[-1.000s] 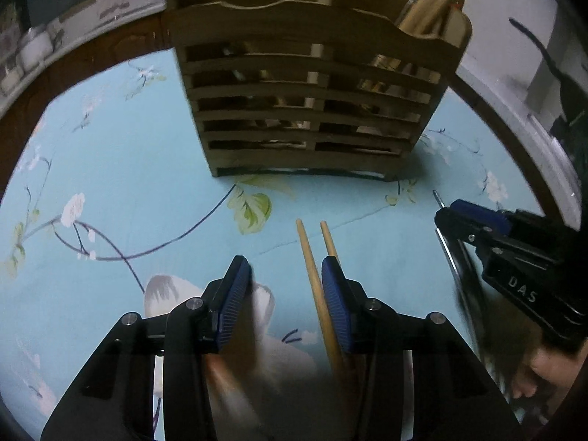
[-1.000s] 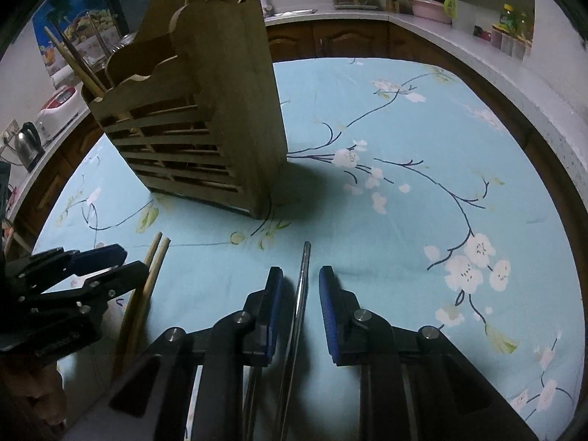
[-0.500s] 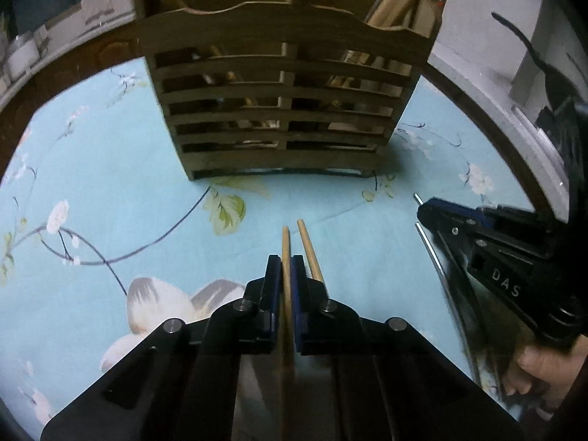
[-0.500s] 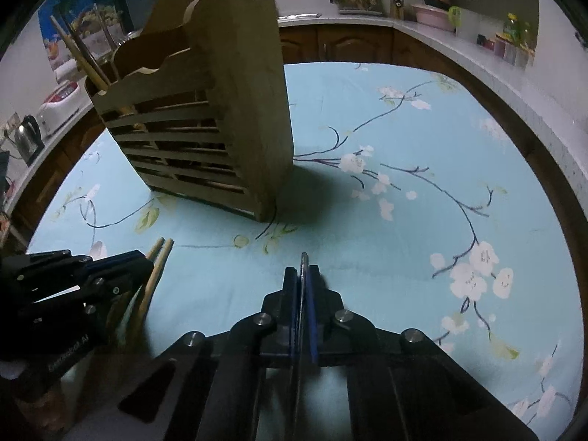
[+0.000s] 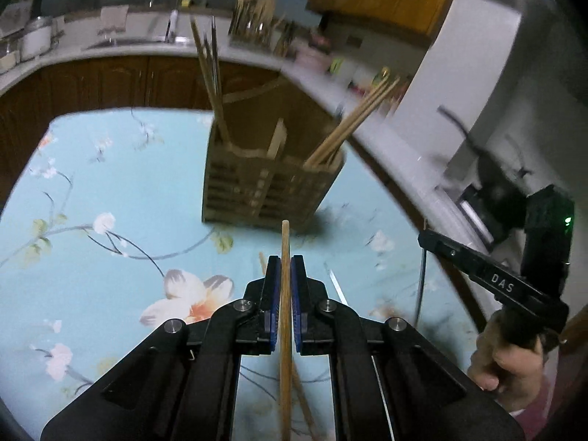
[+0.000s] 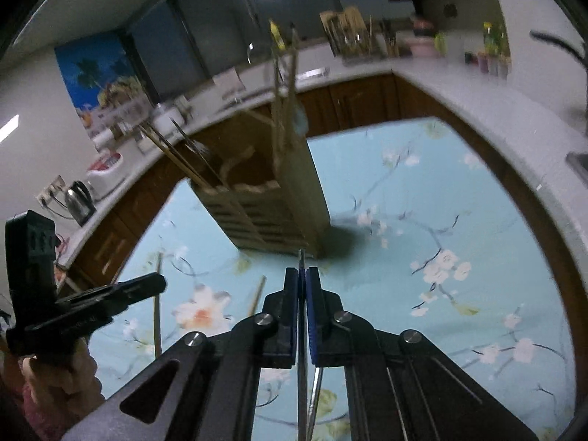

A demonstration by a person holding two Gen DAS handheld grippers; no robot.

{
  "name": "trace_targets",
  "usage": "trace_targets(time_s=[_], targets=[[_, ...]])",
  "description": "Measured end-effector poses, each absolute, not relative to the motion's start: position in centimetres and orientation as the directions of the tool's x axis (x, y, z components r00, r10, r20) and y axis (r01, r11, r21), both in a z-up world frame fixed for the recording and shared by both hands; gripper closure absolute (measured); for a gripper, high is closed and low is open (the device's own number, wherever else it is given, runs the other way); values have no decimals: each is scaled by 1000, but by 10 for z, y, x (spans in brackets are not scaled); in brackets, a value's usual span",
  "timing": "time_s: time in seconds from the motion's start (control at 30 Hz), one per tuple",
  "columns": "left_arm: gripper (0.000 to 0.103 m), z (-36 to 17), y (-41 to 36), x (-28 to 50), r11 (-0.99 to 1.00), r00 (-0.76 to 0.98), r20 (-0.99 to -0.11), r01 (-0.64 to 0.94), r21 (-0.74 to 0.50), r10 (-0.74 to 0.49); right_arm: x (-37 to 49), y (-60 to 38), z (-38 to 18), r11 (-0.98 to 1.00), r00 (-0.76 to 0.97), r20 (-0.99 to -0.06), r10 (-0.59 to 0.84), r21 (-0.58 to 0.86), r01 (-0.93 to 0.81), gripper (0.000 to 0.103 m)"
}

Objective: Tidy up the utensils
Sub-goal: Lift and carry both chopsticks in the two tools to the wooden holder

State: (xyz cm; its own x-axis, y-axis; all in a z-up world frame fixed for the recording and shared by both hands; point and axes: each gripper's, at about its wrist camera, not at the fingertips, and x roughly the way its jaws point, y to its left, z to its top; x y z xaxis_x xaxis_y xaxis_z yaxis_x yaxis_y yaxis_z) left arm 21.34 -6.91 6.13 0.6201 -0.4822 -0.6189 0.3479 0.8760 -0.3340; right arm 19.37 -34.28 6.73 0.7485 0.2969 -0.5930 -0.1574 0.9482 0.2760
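L hand-held gripper [image 5: 286, 275] clamps a plain wooden chopstick [image 5: 285, 294]; R hand-held gripper [image 6: 301, 286] clamps a thin metal chopstick [image 6: 301, 330].

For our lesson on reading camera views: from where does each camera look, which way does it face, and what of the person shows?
Left wrist: sits behind the left gripper, shut on a wooden chopstick, facing the utensil holder; the right hand shows.
Right wrist: behind the right gripper, shut on a metal chopstick; the left hand shows.
Both share the holder and the floral tablecloth.
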Motion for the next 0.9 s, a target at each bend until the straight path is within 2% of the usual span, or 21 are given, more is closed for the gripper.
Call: trace_targets(time_s=[0.37, 0.9], targets=[[99, 115, -43, 183, 869, 704, -512, 368, -330, -492, 169, -339, 134, 950, 841, -455, 291, 243, -197, 99], [99, 131, -31, 191, 886, 767, -454, 333, -324, -454, 179, -330, 142, 949, 851, -436, 293, 241, -203, 99]])
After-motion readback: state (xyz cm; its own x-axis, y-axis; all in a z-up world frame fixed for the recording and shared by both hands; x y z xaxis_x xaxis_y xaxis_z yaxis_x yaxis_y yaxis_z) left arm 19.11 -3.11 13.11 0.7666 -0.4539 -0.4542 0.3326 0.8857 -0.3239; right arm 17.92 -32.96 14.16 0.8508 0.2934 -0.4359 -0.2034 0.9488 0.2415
